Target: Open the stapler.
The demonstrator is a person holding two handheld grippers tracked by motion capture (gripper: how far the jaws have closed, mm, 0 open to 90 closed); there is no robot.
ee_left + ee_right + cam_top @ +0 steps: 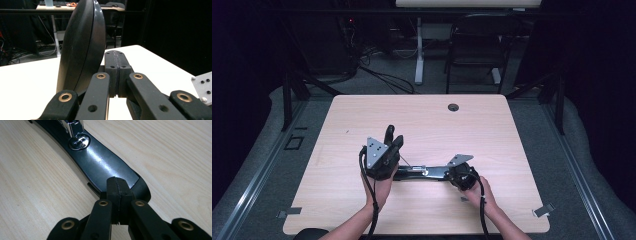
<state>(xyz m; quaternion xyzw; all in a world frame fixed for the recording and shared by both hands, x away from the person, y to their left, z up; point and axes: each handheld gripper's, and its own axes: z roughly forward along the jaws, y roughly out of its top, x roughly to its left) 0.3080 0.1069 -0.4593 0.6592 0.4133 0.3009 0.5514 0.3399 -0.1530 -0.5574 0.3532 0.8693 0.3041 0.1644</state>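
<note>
in the high view, a long black stapler (422,172) lies opened out flat on the pale wooden table (492,130), near the person's edge. its base runs level across the table with bright metal parts along the middle, while its top arm stands up at the left end. the left gripper (391,145), held in the left hand (379,187), sits at that raised arm. the right gripper (451,175), held in the right hand (477,192), points left at the base's right end.

in the left gripper view, its jaws are pressed together with nothing between them, just beside the upright black arm (82,47) on their left.

in the right gripper view, its jaws are also pressed together, tips resting over the glossy end of the base (105,166). no writing or brand mark can be read anywhere.
</note>
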